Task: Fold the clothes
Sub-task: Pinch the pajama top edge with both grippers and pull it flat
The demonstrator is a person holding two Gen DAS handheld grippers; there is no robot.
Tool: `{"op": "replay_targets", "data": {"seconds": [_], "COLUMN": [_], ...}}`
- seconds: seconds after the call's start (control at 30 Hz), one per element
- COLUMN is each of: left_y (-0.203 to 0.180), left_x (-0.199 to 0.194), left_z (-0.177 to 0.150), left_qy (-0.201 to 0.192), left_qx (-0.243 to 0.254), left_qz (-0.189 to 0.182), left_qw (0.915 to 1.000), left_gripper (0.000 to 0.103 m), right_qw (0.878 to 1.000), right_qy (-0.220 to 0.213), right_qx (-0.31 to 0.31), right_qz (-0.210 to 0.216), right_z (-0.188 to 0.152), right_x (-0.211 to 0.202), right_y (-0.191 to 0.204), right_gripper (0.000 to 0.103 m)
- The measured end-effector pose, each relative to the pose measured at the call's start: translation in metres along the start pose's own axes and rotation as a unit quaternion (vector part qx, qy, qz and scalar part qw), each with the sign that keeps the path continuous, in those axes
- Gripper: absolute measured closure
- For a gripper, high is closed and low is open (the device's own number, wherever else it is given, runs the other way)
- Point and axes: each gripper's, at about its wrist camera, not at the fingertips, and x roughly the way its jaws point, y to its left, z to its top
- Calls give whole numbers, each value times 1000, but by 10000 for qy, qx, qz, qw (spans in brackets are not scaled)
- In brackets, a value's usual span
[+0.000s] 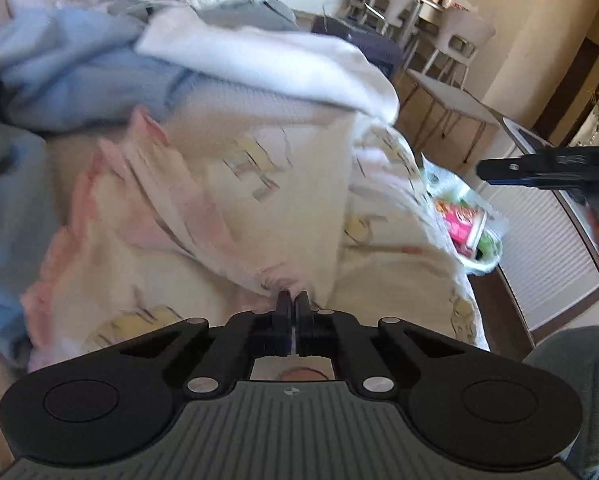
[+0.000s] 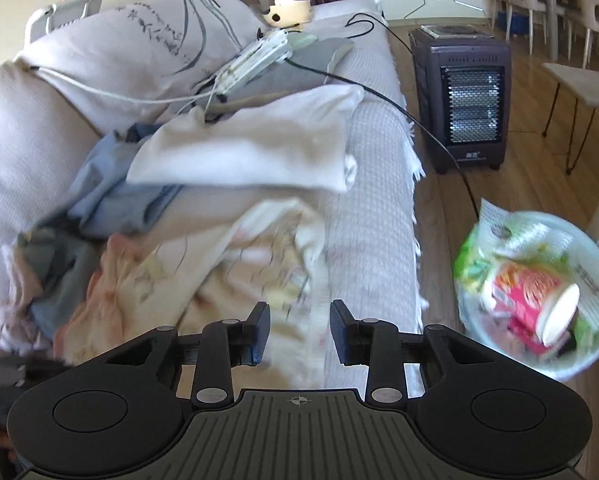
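Observation:
A cream garment with pink trim and a faint print (image 1: 227, 184) lies crumpled on the sofa. My left gripper (image 1: 293, 300) is shut on a bunched fold of it, and the cloth fans out from the fingertips. In the right wrist view the same garment (image 2: 219, 264) lies blurred under my right gripper (image 2: 299, 320), whose jaws stand apart over the cloth's edge without pressing it. The right gripper (image 1: 499, 170) also shows side-on at the right of the left wrist view. Behind lie a folded white garment (image 2: 251, 148) and a blue one (image 2: 111, 196).
The pale sofa (image 2: 371, 208) carries a power strip with cables (image 2: 255, 60) and a cushion at the back. On the wooden floor to the right stand a dark heater (image 2: 463, 96) and a clear bin of rubbish (image 2: 539, 292). Chairs and tables stand farther off.

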Motion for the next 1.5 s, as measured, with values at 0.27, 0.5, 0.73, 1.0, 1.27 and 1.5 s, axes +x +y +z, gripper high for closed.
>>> {"op": "replay_targets", "data": {"seconds": [0.27,0.5,0.73,1.0,1.27,1.5], "left_y": [63,101,114,120,125,110], "left_x": [-89,-148,-127,-129,-125,-155], "left_z": [55,53,31,28,30,22], "left_qy": [-951,-1049,-599,-657,-616,-1090], "left_qx": [-171,-766,-914,-953,-1025,-1012], "left_qz": [882,1469,1672,1535,1234,807], "left_qw": [9914,9806,9799,9814,9851,9856], "left_gripper": [102,102,102,102,102,102], "right_qw": [9991,9935,9847,9596,9501,9598], "right_qy": [202,548,901,1489,1686,1277], "right_qx": [-226,-811,-1032,-2144,-2495,-2415], "right_qz": [282,577,1080,1052,819,652], "right_z": [48,58,52,61,62,54], "right_x": [53,68,71,121,127,38], "right_y": [-19,-11,21,65,80,71], "right_gripper": [69,69,69,69,88,88]}}
